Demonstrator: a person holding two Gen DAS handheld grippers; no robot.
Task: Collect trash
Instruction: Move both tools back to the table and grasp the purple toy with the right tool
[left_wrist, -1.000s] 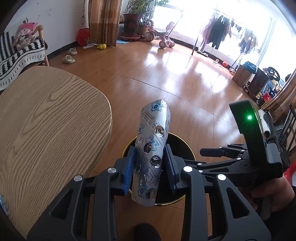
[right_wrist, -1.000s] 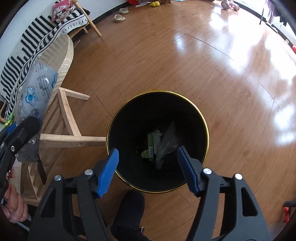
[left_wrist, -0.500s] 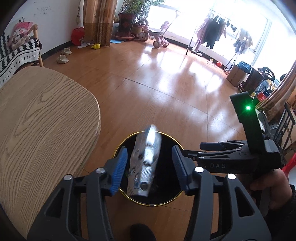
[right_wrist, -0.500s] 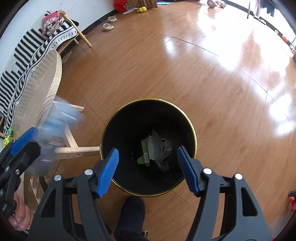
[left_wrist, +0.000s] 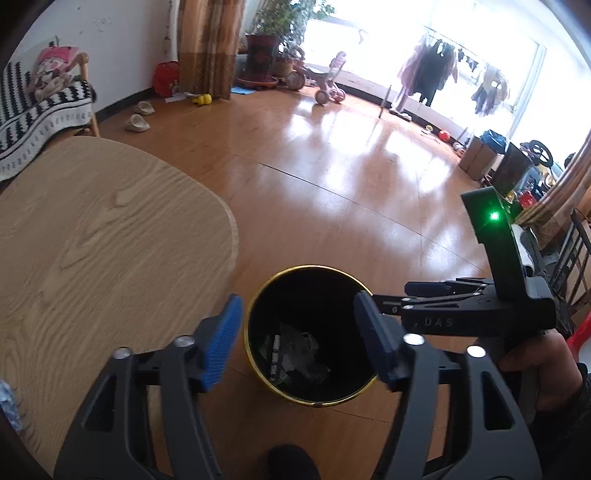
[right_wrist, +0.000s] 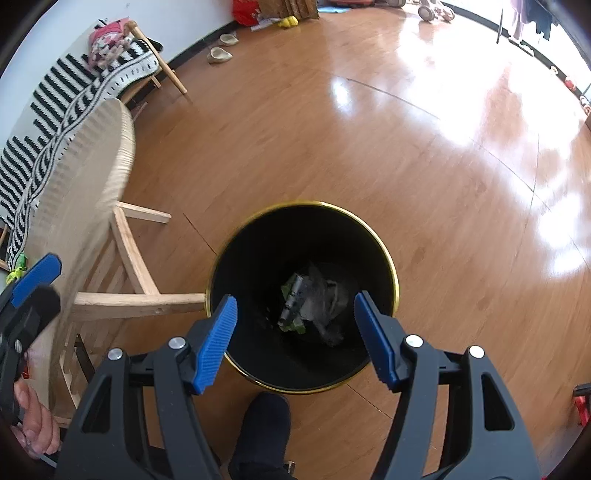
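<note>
A black trash bin with a gold rim (left_wrist: 258, 299) (right_wrist: 391, 266) stands on the wooden floor beside the table. Crumpled trash (left_wrist: 291, 350) (right_wrist: 314, 299) lies at its bottom, with silver and green pieces. My left gripper (left_wrist: 295, 339) is open and empty above the bin's mouth. My right gripper (right_wrist: 295, 328) is open and empty, also above the bin. The right gripper's body shows in the left wrist view (left_wrist: 480, 314), and one left finger tip shows in the right wrist view (right_wrist: 37, 273).
A light wooden table (left_wrist: 92, 251) (right_wrist: 81, 177) stands left of the bin, its legs close to the rim. A bit of a blue-white wrapper (left_wrist: 9, 402) lies at the table's near edge. A striped-blanket bench (right_wrist: 74, 88), slippers and toys lie further off.
My left gripper opened and the silver blister pack it held dropped into the bin. Both grippers stay above the bin.
</note>
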